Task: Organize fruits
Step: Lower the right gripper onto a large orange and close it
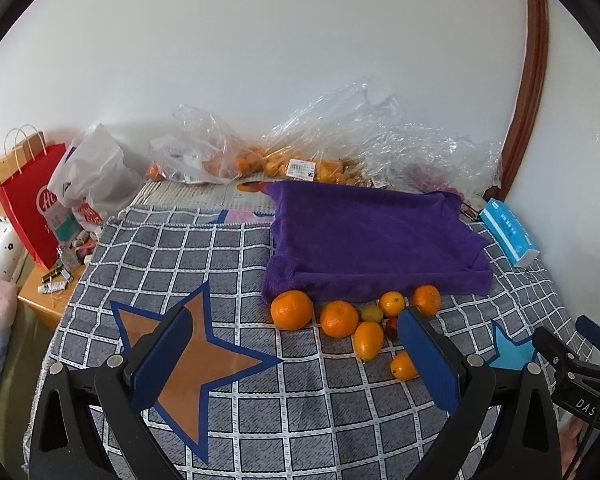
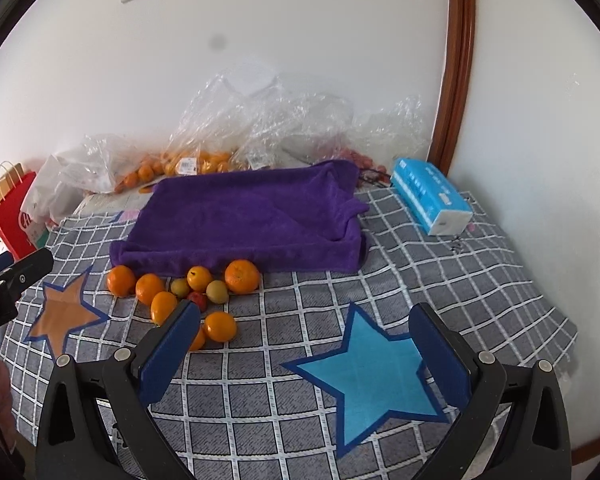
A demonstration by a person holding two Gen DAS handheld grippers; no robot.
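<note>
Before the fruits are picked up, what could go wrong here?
1. The loose fruits lie packed together, touching, in front of the purple cloth. Closing an open hand-held gripper on one may push its round neighbours, and they may roll.
2. The small red fruit sits among bigger oranges, so the fingers may not reach it cleanly.
3. The left hand-held gripper and right hand-held gripper are close and might collide.

Loose fruits (image 2: 188,296) — clustered before purple-draped tray (image 2: 244,216)
</note>
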